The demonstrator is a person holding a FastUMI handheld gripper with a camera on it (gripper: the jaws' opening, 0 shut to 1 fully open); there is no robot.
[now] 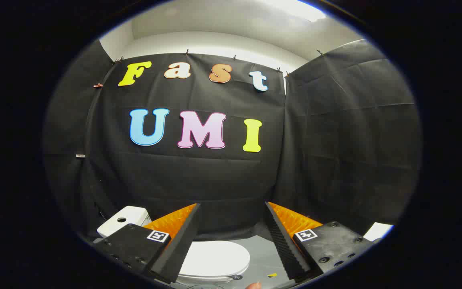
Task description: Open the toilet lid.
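A white toilet stands low down, below and between my fingers, against the black cloth wall. Its lid (214, 257) lies flat and shut over the bowl. The white tank (123, 220) with a round button on top sits behind the left finger. My gripper (233, 209) is held well above the toilet and points at the wall, open wide with nothing between its fingers. The left finger (181, 241) covers the lid's left part; the right finger (285, 241) stands off to the lid's right.
Black cloth walls close in the booth on the left, ahead and on the right. Grey floor (264, 257) shows to the right of the toilet, with a small yellow mark (272, 275) on it. A fingertip (253, 285) of a person shows lowest down.
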